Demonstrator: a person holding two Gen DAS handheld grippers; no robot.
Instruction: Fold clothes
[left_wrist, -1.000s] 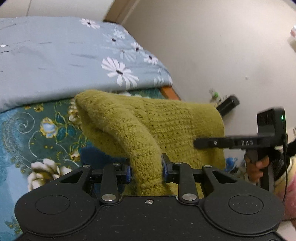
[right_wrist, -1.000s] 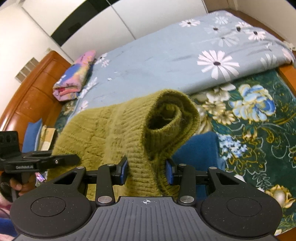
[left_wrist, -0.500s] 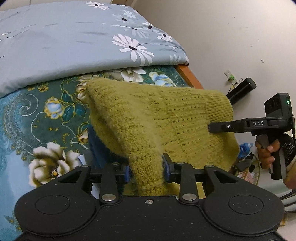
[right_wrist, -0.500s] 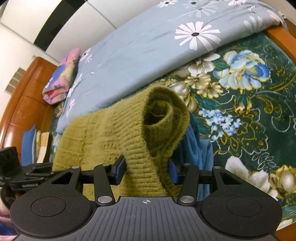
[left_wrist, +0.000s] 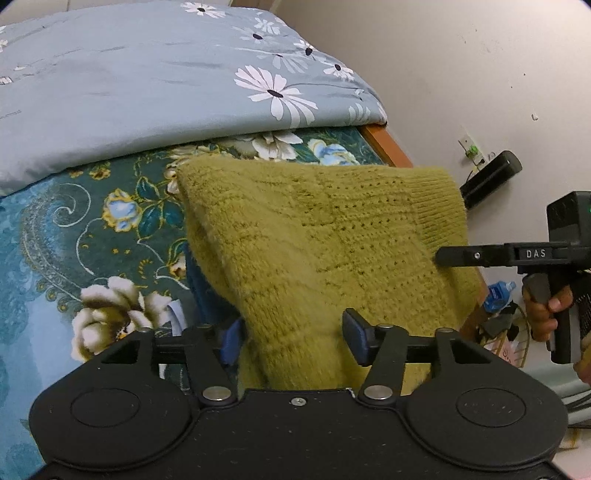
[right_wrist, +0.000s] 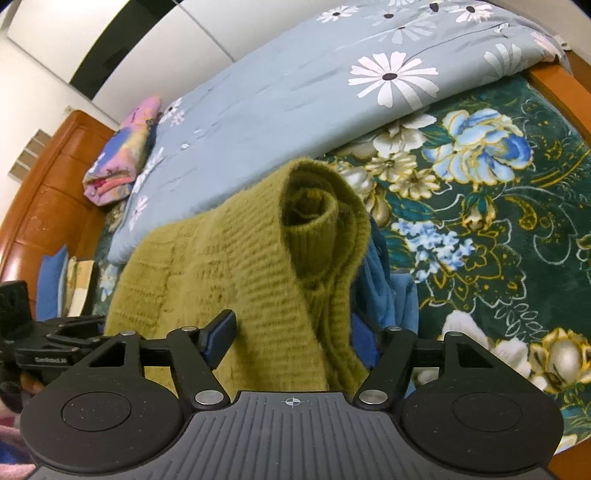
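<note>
- The olive-green knitted sweater (left_wrist: 325, 251) was pinched tight by both grippers half a second ago; now the jaws of both stand apart, so I judge it is being let go onto the bed.
- The left gripper (left_wrist: 291, 334) and right gripper (right_wrist: 299, 332) are both spread wide, with the knit loose between the pads.
- The sweater is thick and fuzzy, with a rolled ribbed end (right_wrist: 314, 218). It lies over a blue garment (right_wrist: 388, 273) on the green floral blanket (right_wrist: 480, 206), near the foot of the grey daisy quilt (left_wrist: 147, 85).

Olive-green knit sweater (left_wrist: 314, 240); grey-blue daisy-print duvet (left_wrist: 147, 85); dark teal floral blanket (right_wrist: 498, 206)
</note>
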